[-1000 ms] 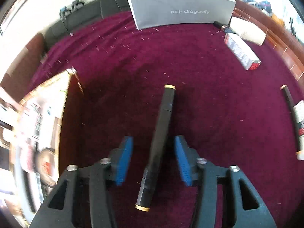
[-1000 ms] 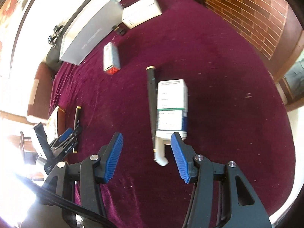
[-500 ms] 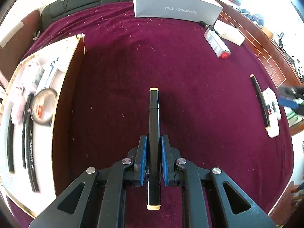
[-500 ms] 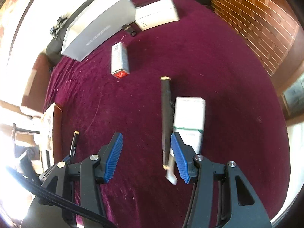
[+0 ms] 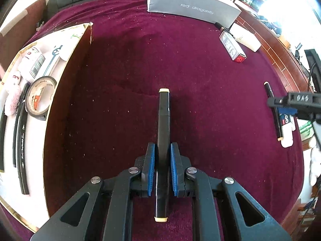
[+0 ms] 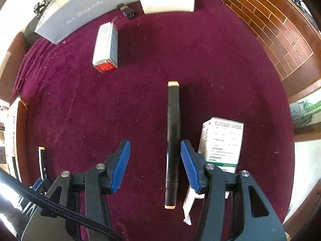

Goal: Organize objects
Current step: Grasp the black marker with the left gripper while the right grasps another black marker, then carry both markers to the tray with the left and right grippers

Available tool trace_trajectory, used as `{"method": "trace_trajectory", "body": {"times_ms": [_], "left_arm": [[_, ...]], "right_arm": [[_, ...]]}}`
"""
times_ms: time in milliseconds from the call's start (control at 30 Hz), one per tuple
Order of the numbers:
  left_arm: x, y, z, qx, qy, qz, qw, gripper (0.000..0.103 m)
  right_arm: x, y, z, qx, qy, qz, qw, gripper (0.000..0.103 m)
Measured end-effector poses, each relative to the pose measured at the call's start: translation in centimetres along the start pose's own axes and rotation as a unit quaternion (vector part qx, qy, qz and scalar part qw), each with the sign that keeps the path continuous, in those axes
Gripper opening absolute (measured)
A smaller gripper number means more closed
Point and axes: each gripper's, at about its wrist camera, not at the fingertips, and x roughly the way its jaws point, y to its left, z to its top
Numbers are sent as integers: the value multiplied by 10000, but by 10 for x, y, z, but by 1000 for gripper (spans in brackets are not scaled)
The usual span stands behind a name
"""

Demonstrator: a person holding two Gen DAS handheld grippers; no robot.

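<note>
Our left tongs are pinching one black marker by its middle; the right tongs, narrowing but untouching, straddle a second marker. Next: clamp it, then lift both.

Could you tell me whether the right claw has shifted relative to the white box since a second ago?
Yes. The right claw slid left off the white box and now straddles the black marker, jaws closing slightly, not gripping.

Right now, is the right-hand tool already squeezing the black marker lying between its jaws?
No: the right gripper stands open around the black marker, with maroon cloth showing between the left blue pad and the marker.
</note>
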Motion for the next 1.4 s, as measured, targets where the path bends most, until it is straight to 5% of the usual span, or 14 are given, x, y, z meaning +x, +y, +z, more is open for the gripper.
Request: {"method": "trace_trajectory", "body": {"times_ms": [133, 267, 500, 667, 833, 967, 1000, 1067, 1400], "left_arm": [[5, -6, 8, 114, -32, 89, 9999, 15], [4, -9, 5, 178, -94, 139, 9997, 17], [-6, -9, -14, 154, -67, 59, 9998, 11], [-5, -19, -17, 241, -223, 339, 9989, 12], [-1, -33, -21, 446, -415, 492, 9969, 30], [0, -38, -25, 519, -509, 555, 9958, 34], [0, -36, -23, 469, -480, 516, 9964, 32], [-2, -30, -20, 357, -371, 441, 9977, 11], [-27, -13, -24, -12, -385, 134, 9992, 11]], "right_arm": [[5, 9, -6, -238, -84, -350, 9991, 26], [3, 7, -11, -259, -95, -249, 9993, 13], [-2, 3, -34, -243, 160, 326, 9990, 13], [-5, 9, -47, -385, 50, 163, 9991, 14], [-2, 18, -47, -405, -61, 16, 9992, 14], [-1, 25, -46, -550, -115, -160, 9983, 15], [-2, 24, -45, -532, -117, -146, 9984, 14], [-2, 20, -45, -496, -109, -86, 9987, 13], [-5, 11, -48, -224, 26, 391, 9990, 13]]}}
